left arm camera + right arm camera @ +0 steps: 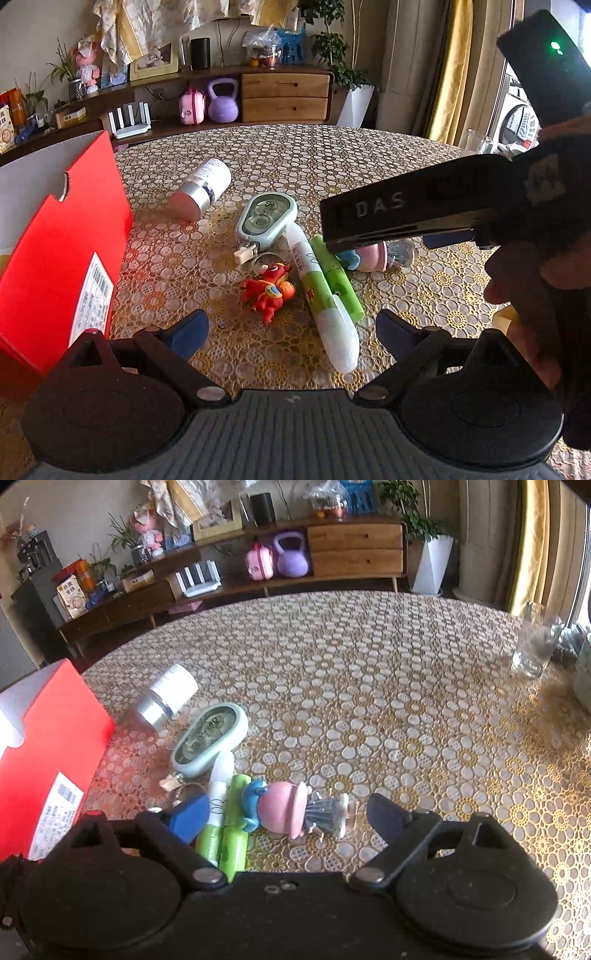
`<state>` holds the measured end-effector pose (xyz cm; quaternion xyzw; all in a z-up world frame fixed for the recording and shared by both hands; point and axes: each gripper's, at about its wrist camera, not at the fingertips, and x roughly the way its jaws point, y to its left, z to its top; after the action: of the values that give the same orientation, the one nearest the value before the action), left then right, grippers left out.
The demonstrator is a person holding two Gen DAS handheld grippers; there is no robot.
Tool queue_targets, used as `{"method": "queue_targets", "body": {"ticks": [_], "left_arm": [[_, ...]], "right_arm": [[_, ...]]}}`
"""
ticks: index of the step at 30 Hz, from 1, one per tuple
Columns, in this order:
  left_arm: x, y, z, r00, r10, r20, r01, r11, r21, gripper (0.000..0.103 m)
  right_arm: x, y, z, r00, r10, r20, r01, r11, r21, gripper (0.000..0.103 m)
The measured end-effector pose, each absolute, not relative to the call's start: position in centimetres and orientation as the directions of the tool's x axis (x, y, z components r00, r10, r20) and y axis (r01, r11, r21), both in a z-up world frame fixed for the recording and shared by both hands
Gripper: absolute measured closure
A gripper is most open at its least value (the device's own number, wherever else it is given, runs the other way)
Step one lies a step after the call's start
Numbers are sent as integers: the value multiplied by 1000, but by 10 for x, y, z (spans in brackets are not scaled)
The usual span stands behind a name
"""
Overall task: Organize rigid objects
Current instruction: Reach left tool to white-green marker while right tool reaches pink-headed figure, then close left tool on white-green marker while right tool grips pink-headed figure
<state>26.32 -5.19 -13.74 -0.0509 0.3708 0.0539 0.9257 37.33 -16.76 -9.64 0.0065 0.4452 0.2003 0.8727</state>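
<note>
On the lace-patterned table [369, 686], a small heap of objects was seen beside a red box [62, 258]. The left gripper [291, 330] was held wide above the heap, nothing between its fingers; a red dragon toy [267, 291] and a white-and-green tube [325, 306] lay just ahead of it. The right gripper [288, 819] was spread wide too, no pad pressing on anything. A pink figurine [291, 808] lay on its side between its fingers, against a green tube [232, 834]. Its left finger [188, 818] stood beside the tubes. A tape dispenser [210, 744] and a white bottle [168, 698] lay farther off.
</note>
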Motion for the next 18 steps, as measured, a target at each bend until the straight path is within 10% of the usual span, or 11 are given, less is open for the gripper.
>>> {"method": "queue_targets", "body": {"ticks": [6, 11, 18], "left_arm": [[270, -49, -146, 715, 49, -697, -149, 985, -83, 6], [270, -51, -148, 712, 16, -702, -128, 986, -107, 45], [274, -58, -152, 702, 32, -711, -123, 989, -77, 61]], "right_arm": [[374, -167, -103, 517, 348, -782, -324, 925, 197, 21], [375, -171, -102, 529, 342, -776, -302, 931, 205, 31], [375, -169, -100, 535, 334, -776, -297, 934, 197, 31]]}}
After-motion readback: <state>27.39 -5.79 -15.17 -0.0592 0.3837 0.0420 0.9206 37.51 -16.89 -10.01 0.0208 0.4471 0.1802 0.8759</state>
